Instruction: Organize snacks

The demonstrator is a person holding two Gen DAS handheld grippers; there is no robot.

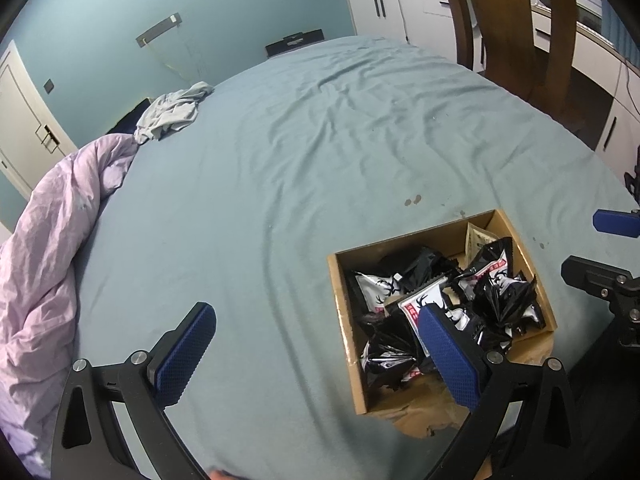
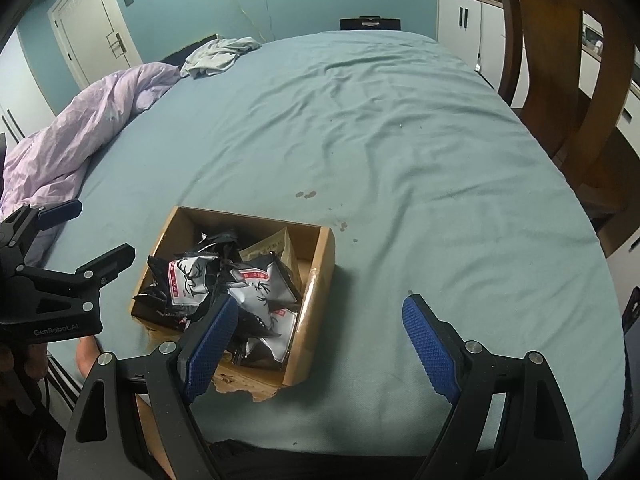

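An open cardboard box point(image 1: 344, 312) sits on the teal bed sheet near the front edge; it also shows in the right wrist view point(image 2: 320, 264). It holds several black-and-white snack packets point(image 1: 496, 292) point(image 2: 192, 276) and one tan packet point(image 1: 478, 240) point(image 2: 272, 248). My left gripper point(image 1: 316, 360) is open and empty, held above the sheet, its right finger over the box's near left part. My right gripper point(image 2: 328, 348) is open and empty, its left finger over the box's near side. Each gripper shows at the edge of the other's view.
A lilac duvet point(image 1: 52, 248) point(image 2: 80, 128) lies bunched along the left of the bed. A grey garment point(image 1: 172, 114) point(image 2: 218, 56) lies at the far left corner. A wooden chair point(image 1: 508, 28) point(image 2: 560, 80) and white cabinets point(image 1: 380, 8) stand at the far right.
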